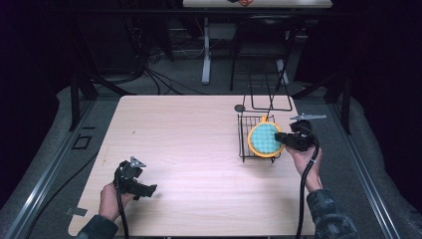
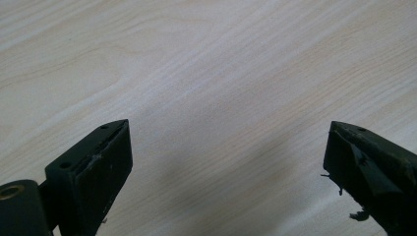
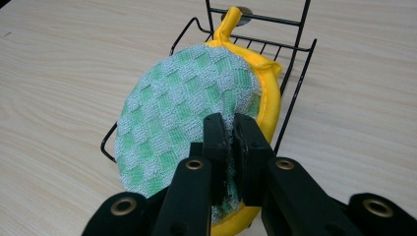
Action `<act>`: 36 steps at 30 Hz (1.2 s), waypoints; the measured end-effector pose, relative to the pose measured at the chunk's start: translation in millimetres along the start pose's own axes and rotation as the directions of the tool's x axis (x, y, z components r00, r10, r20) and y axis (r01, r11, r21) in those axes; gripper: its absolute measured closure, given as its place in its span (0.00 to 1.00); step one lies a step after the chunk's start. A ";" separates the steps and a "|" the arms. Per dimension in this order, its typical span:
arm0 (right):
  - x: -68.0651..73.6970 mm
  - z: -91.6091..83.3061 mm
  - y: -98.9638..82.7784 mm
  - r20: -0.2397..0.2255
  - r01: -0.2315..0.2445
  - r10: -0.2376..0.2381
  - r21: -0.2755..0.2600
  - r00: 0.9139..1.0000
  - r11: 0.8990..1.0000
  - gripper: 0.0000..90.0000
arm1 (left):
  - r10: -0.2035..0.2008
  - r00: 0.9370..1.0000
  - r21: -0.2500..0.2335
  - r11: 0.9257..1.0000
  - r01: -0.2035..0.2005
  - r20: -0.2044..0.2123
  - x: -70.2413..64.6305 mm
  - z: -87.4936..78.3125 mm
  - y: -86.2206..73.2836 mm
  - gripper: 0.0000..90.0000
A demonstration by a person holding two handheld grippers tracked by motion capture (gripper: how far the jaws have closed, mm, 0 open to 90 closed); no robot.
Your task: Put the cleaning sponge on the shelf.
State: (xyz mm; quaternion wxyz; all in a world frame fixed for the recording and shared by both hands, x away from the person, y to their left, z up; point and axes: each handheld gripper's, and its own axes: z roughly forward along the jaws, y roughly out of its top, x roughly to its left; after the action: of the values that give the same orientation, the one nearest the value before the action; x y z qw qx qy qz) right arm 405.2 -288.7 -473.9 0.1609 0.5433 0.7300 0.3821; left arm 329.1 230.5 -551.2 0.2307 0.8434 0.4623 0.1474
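High view: nearest the person, the left tongs (image 1: 149,189) sit low over the bare front-left part of the desk (image 1: 189,149), held in the left hand (image 1: 110,199). In the left gripper view their jaws stand wide apart with only wood grain between them. Farther back on the right side, the right hand (image 1: 304,159) holds the right tongs (image 1: 279,139) level, pointing left at a round pad (image 1: 263,139) with a green checked face and a yellow rim. The right gripper view shows the right tongs (image 3: 231,132) clamped on the pad's (image 3: 182,113) near edge, the jaws almost together with cloth pinched between. The pad stands on edge, tilted, in a black wire rack (image 1: 244,144) that rests on the desk; its yellow loop (image 3: 228,22) points away toward the rack's tall back frame (image 3: 255,19). Beyond the desk lie dark floor and cables (image 1: 159,79).
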 end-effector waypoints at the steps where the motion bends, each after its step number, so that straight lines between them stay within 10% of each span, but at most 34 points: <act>1: -0.2 1.3 -0.5 -0.003 -0.005 0.005 -0.002 1.000 1.000 0.95 | 0.003 1.000 0.002 1.000 -0.003 0.000 -0.2 0.0 0.0 0.05; 36: -12.4 56.8 -0.6 0.036 -0.063 0.061 0.051 0.997 0.997 0.95 | 0.015 1.000 0.016 1.000 -0.015 -0.004 0.9 0.6 -2.1 0.06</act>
State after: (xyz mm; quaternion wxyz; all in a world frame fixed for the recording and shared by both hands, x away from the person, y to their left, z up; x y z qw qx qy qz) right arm 446.1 -278.3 -513.9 0.1472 0.5762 0.7195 0.3586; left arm 328.4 232.1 -552.8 0.2220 0.8484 0.4575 0.1472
